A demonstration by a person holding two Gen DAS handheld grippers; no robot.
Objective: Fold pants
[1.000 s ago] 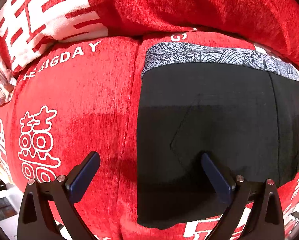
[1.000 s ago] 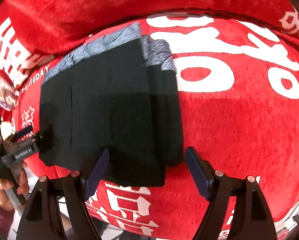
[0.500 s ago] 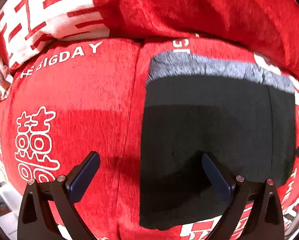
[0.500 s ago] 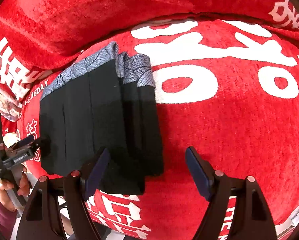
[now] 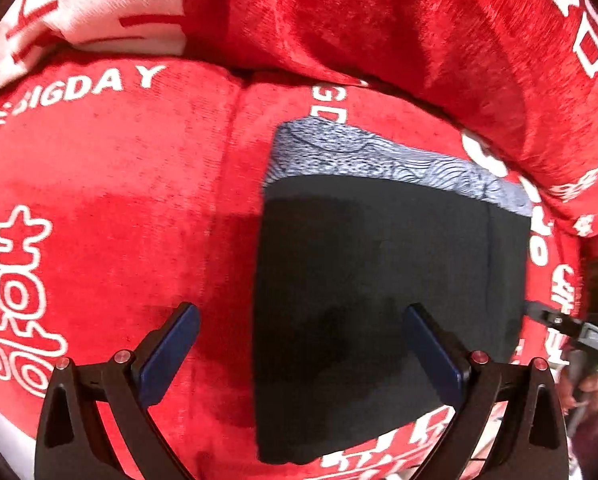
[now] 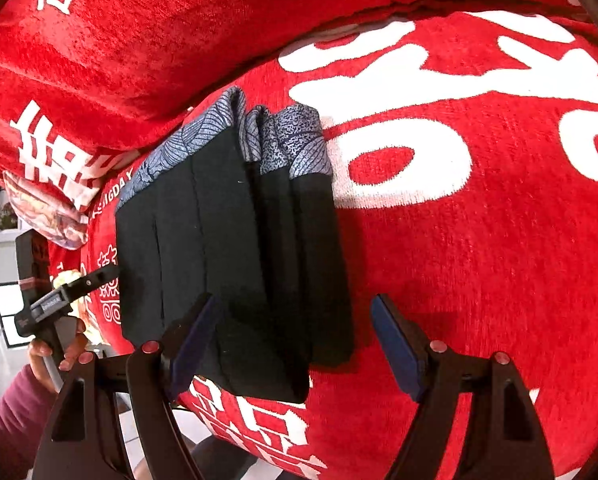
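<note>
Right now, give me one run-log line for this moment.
pants: folded, flat on red cushion | left gripper: open, over pants' edge | right gripper: open, holding nothing

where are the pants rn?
The folded black pants lie flat on the red sofa seat cushion, grey patterned waistband toward the backrest. In the right wrist view they sit left of centre, beside the big white lettering.

Right gripper point(image 6: 295, 340) swung so the folded pants point(image 6: 235, 256), earlier dead ahead, sat off to its left, stacked fold edges now showing. In the left wrist view the pants point(image 5: 387, 304) slid lower-right, and the other gripper point(image 5: 571, 320) came into sight.
</note>
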